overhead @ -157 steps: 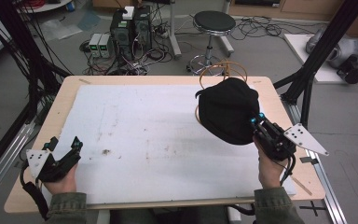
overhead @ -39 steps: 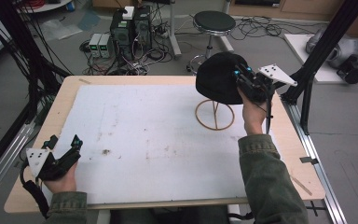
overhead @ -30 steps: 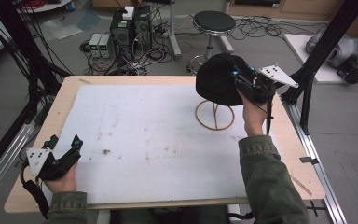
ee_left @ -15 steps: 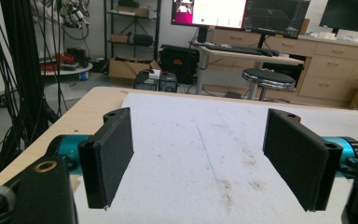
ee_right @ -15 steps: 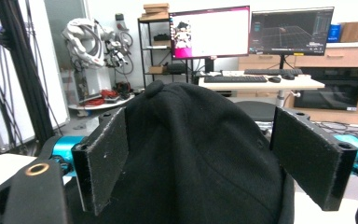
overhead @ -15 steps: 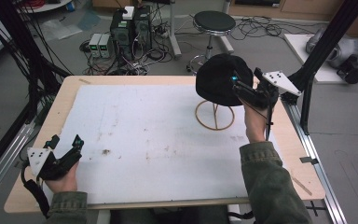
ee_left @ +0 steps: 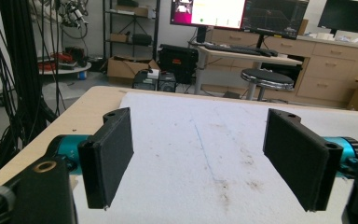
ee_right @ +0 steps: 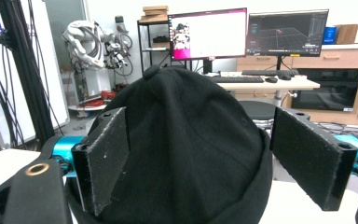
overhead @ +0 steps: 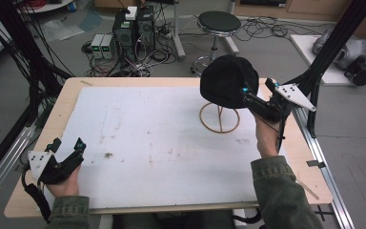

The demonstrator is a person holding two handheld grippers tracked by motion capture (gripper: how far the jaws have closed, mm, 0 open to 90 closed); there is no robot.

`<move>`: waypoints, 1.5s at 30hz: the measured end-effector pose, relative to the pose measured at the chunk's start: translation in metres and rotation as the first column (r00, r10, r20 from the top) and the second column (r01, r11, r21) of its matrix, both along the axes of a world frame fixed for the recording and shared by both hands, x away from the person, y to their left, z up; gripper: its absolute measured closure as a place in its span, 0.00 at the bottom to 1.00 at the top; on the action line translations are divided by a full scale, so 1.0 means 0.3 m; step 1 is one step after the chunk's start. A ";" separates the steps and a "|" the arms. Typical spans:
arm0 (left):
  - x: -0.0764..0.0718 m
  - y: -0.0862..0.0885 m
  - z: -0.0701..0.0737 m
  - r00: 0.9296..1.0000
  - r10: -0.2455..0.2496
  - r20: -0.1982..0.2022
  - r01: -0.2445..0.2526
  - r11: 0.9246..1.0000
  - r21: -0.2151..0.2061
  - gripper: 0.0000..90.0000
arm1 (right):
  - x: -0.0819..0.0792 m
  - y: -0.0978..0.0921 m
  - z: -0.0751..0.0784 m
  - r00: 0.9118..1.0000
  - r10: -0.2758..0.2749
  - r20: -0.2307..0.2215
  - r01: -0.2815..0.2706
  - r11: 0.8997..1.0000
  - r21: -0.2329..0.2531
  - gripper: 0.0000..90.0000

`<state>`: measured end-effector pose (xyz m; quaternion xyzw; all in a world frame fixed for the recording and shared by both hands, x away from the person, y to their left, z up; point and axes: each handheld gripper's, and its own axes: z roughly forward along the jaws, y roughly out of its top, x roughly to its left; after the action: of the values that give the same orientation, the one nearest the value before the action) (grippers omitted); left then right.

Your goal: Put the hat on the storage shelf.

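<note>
Since half a second ago my right gripper (overhead: 250, 97) has spread wide off the knit black hat (ee_right: 182, 154) on its wire stand (overhead: 219, 118) at 2 o'clock; left gripper (ee_left: 198, 158) open too.

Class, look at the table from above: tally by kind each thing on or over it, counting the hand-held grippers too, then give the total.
Black hat: 1
Wire hat stand: 1
Grippers: 2, left gripper and right gripper, both with jaws open
White mat: 1
Total: 5
</note>
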<state>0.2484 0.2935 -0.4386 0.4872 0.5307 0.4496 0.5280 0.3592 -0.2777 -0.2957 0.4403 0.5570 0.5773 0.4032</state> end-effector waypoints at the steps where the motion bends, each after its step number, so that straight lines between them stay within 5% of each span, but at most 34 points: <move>1: 0.000 -0.001 0.000 1.000 -0.001 -0.001 0.001 1.000 0.000 0.27 | -0.004 -0.001 -0.005 1.000 0.005 0.001 -0.005 1.000 -0.003 0.21; 14: 0.004 -0.003 -0.002 1.000 -0.011 -0.010 0.011 1.000 -0.006 0.27 | -0.081 -0.041 -0.099 1.000 -0.019 0.008 0.019 0.999 0.030 0.22; 21: 0.003 -0.005 -0.002 1.000 -0.011 -0.007 0.011 1.000 -0.007 0.27 | -0.105 -0.066 -0.145 0.998 -0.068 -0.009 0.068 0.997 0.021 0.24; 45: 0.005 -0.009 -0.004 1.000 -0.013 -0.010 0.013 1.000 0.001 0.27 | -0.179 -0.114 -0.320 0.992 -0.101 -0.072 0.100 0.995 -0.020 0.24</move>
<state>0.2500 0.2908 -0.4397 0.4933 0.5297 0.4441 0.5280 0.3056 -0.3119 -0.3916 0.4854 0.5532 0.5352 0.4146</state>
